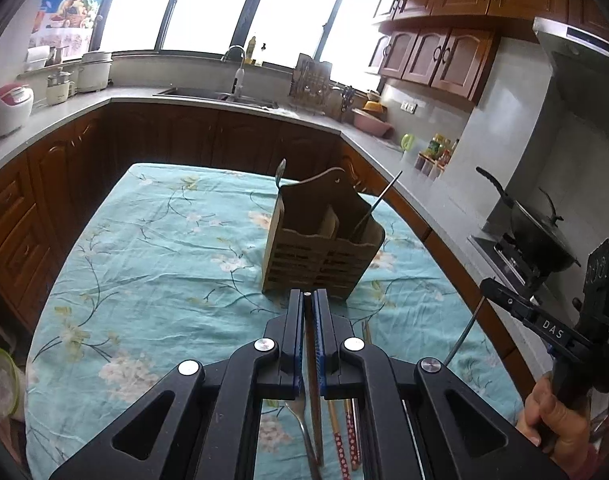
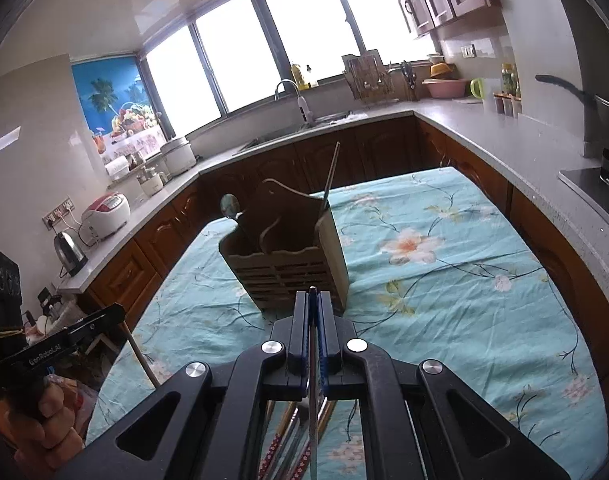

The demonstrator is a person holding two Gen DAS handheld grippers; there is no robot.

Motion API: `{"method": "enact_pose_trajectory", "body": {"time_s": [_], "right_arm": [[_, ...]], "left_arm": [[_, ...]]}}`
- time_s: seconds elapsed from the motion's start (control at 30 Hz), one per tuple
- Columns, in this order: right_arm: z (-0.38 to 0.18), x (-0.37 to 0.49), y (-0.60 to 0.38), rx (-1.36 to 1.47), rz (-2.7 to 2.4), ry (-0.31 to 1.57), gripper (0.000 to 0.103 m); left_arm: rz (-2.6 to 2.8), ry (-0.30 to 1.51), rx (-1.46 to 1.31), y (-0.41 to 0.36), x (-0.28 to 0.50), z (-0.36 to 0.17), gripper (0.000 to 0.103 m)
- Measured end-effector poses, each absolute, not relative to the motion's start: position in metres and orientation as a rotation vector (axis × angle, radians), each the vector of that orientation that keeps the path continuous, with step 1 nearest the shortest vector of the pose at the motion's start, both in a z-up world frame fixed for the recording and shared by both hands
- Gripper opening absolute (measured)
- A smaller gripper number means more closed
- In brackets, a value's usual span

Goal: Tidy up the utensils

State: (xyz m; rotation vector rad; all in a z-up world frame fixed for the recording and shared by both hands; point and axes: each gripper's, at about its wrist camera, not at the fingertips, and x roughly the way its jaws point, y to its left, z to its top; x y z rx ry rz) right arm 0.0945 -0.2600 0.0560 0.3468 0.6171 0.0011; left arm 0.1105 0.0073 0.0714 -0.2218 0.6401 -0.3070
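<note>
Wooden slatted utensil holder [image 1: 322, 242] stands upright mid-tabletop [image 1: 152, 240] on floral cloth, a spoon [image 2: 230, 206] and chopsticks [image 2: 330, 180] inside. Left gripper [image 1: 308, 300] jaws clamp a brown chopstick [image 1: 313, 392]; right gripper [image 2: 313, 298] jaws clamp a thin metal chopstick [image 2: 313, 412].

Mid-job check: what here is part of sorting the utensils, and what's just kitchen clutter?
Job: wooden utensil holder, spoon and chopstick already in it, loose utensils on the tablecloth.
Clutter: rice cooker, kettle, wok, pink basin.
</note>
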Motion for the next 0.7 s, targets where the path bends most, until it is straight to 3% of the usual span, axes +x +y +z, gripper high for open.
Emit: {"method": "enact_pose_trajectory", "body": {"time_s": [0.7], "right_arm": [[0.088,0.095,-0.261,0.346,0.005,0.504,0.004]], "left_arm": [[-0.307,0.512,-0.296,0.033,0.107,0.089,0.003]]}}
